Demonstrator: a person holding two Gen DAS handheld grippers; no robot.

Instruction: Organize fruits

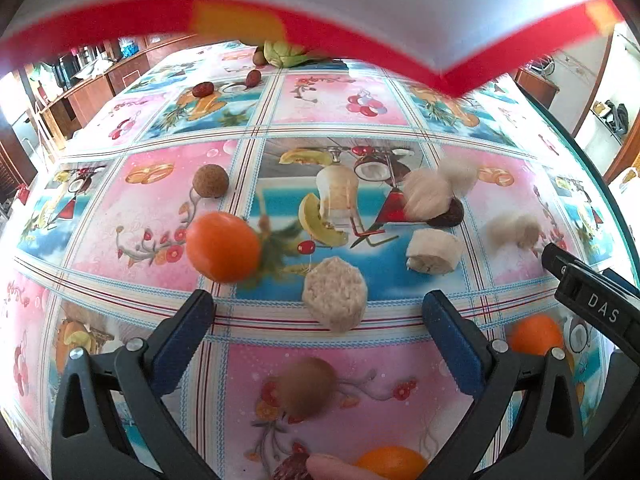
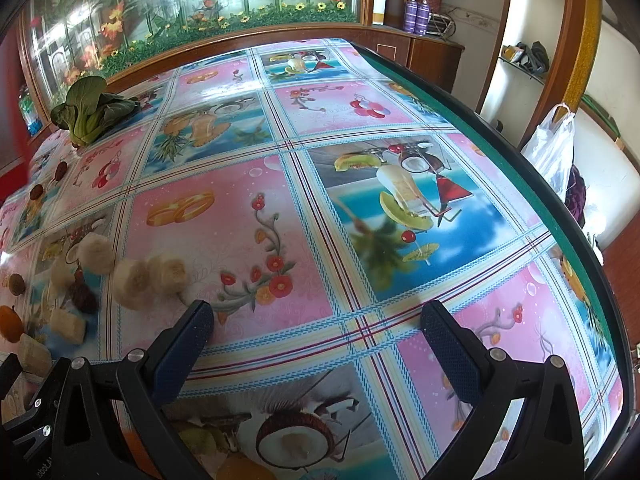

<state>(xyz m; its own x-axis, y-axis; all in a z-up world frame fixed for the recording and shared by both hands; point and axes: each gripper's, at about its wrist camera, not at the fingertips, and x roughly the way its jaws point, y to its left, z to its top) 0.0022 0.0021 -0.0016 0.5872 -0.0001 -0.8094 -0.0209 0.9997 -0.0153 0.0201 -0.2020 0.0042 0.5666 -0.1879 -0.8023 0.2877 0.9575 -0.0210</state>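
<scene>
In the left wrist view, loose fruit lies on a fruit-print tablecloth (image 1: 328,108): a tangerine (image 1: 223,252), a brown round fruit (image 1: 211,181), a pale peeled chunk (image 1: 334,299), a banana piece (image 1: 434,250), blurred pale pieces (image 1: 426,196) and a dark date (image 1: 450,214). My left gripper (image 1: 318,304) hangs open above them, with a blurred kiwi (image 1: 308,386) on the cloth below its gap. My right gripper (image 2: 318,314) is open over bare cloth. Banana pieces (image 2: 132,282) lie just left of its left finger. The right gripper's finger (image 1: 592,300) shows at the left view's right edge.
A blurred red-and-white box (image 1: 320,20) hangs overhead at the far side. Bok choy (image 2: 92,110) and two red dates (image 2: 61,169) lie far back. More oranges (image 1: 536,334) sit near my left gripper. The table's dark edge (image 2: 520,152) curves along the right, with a plastic bag (image 2: 554,156) beyond.
</scene>
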